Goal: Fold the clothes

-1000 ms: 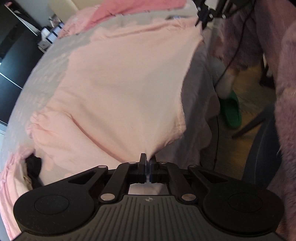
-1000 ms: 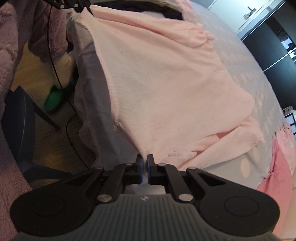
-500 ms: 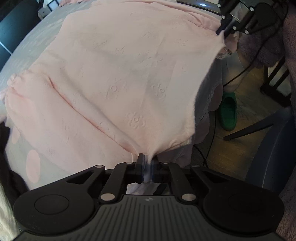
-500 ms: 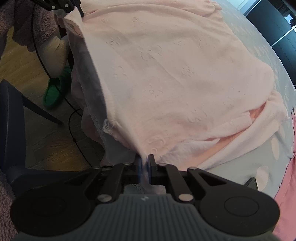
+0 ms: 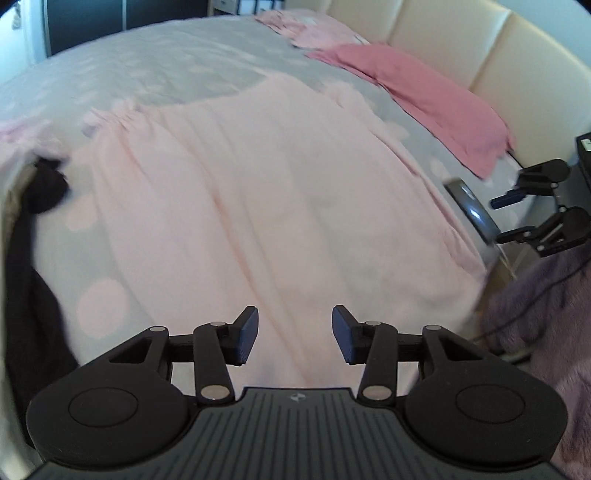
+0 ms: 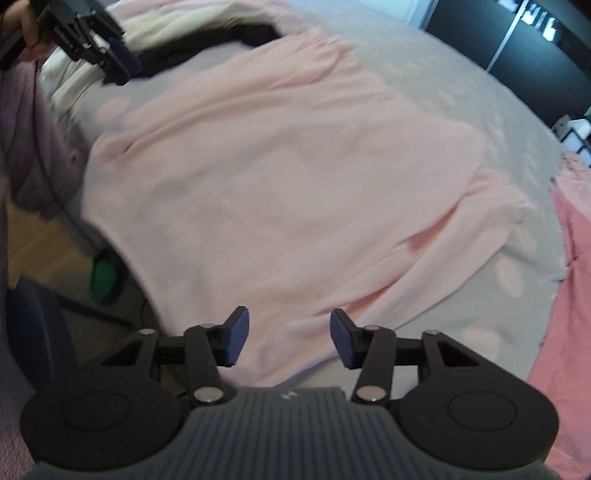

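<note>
Pale pink garment (image 5: 266,206) lies spread flat on the bed (image 5: 177,62), filling the middle of both wrist views, its near hem along the bed's edge at the lower left of the right wrist view. A second ago each set of tongs was pinched shut on one corner of that hem, the cloth stretched between them; now both have let go and backed off above it.

Left tongs (image 5: 294,334) stand partly apart and are opening, with nothing between the blue pads (image 5: 246,334); the cloth only shows beneath them. Right tongs (image 6: 288,341) are likewise opening and empty over the near hem. In the right wrist view the left tongs also appear at the upper left, held in a hand (image 6: 27,27) beside a heap of dark and white clothes (image 6: 207,44). The picture is blurred by motion, so fine creases are hard to read.

This looks like the end of the spreading step: the garment is laid out and smoothed, with a sleeve (image 6: 461,236) bunched toward the right of the right wrist view. Folding proper seems not yet begun; I judge the next move is a fresh grip on a sleeve or side edge to bring it across the body. A darker pink garment (image 5: 417,99) waits at the upper right of the left wrist view.
</note>
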`<state>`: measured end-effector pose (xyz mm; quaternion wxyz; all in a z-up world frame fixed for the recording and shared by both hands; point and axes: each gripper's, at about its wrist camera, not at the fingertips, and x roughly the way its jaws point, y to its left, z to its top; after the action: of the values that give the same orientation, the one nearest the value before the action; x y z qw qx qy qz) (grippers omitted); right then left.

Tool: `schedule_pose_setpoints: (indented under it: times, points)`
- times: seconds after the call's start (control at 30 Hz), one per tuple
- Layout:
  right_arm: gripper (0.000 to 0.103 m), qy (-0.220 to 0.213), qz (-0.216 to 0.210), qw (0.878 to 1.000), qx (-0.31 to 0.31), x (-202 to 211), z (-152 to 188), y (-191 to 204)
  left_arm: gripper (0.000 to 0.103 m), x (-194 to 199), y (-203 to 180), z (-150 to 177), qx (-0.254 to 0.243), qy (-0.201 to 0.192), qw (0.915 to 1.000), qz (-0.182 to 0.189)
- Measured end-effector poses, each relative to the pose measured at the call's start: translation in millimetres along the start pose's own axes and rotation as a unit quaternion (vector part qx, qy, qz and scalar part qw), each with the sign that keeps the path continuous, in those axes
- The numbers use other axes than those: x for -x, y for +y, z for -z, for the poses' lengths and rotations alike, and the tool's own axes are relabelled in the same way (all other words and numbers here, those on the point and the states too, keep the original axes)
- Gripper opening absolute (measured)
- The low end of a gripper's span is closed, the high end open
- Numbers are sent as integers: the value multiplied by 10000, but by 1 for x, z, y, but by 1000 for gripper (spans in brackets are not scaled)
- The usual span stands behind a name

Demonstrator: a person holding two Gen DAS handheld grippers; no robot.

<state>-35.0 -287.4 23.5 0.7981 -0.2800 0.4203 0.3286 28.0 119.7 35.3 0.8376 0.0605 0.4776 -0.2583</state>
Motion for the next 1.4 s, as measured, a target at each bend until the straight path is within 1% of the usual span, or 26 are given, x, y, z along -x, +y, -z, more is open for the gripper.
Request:
schedule_pose_setpoints:
  times: [0.13,0.23,0.27,0.3,0.37,0.47,0.53,0.63,0.67,0.73,0.8,0.9,0.97,1.0,1.07,1.1,1.13,1.17,1.2,1.3,1.33,1.4]
  points:
    - [56,-79,447,9962,-750,-15,-21,-56,42,-16,32,-34,231,-165,9974,-668]
    - [56,-51,828,9858,-1460,-38,-31,-105,43,-28,65,-59,601,-386,9929,-956]
    - [56,-75,936,9809,-1702,-46,-33,-121,44,-34,76,-66,721,-463,9908,-1046]
    - [56,-109,1042,9751,-1955,-53,-33,-135,48,-40,87,-74,829,-523,9888,-1126]
    - [56,-170,1197,9613,-2474,-70,-37,-163,49,-50,114,-90,1063,-710,9833,-1292]
    - [56,-295,1317,9385,-3177,-96,-41,-205,50,-75,148,-108,1442,-955,9748,-1405]
    - [57,-406,1337,9210,-3637,-116,-44,-233,51,-93,168,-120,1664,-1064,9698,-1428]
    - [58,-575,1322,8964,-4192,-140,-47,-269,52,-121,191,-134,1879,-1143,9629,-1561]
    - [61,-641,1315,8880,-4360,-147,-47,-281,52,-130,198,-137,1964,-1161,9610,-1561]
    - [65,-777,1246,8728,-4654,-160,-48,-300,53,-144,211,-141,2178,-1214,9583,-1394]
    - [66,-897,1183,8577,-4922,-172,-50,-317,53,-159,217,-143,2274,-1167,9574,-1344]
    - [72,-981,1120,8369,-5267,-192,-52,-335,52,-177,220,-144,2229,-1046,9572,-1520]
    - [72,-1035,946,8221,-5518,-205,-52,-342,50,-183,223,-143,2263,-1023,9578,-1448]
    - [72,-1020,882,8176,-5597,-212,-52,-344,46,-185,224,-142,2286,-1026,9579,-1403]
    - [71,-959,831,8151,-5652,-224,-55,-345,32,-187,225,-143,2281,-1023,9583,-1384]
    - [57,-954,805,8163,-5640,-228,-57,-344,20,-188,225,-143,2265,-1020,9586,-1393]
    - [43,-945,766,8189,-5609,-231,-60,-343,12,-188,224,-144,2236,-1028,9591,-1400]
    - [13,-921,724,8228,-5561,-232,-62,-342,8,-186,222,-145,2171,-1058,9600,-1414]
    - [6,-912,737,8267,-5503,-232,-65,-341,5,-183,219,-145,2086,-1091,9609,-1456]
    - [4,-957,1099,8363,-5286,-217,-67,-339,2,-166,209,-148,1794,-1248,9625,-1609]
    - [4,-954,1239,8363,-5256,-209,-64,-339,2,-159,207,-149,1720,-1308,9621,-1662]
    - [4,-926,1549,8329,-5232,-192,-53,-341,2,-141,203,-148,1682,-1439,9580,-1826]
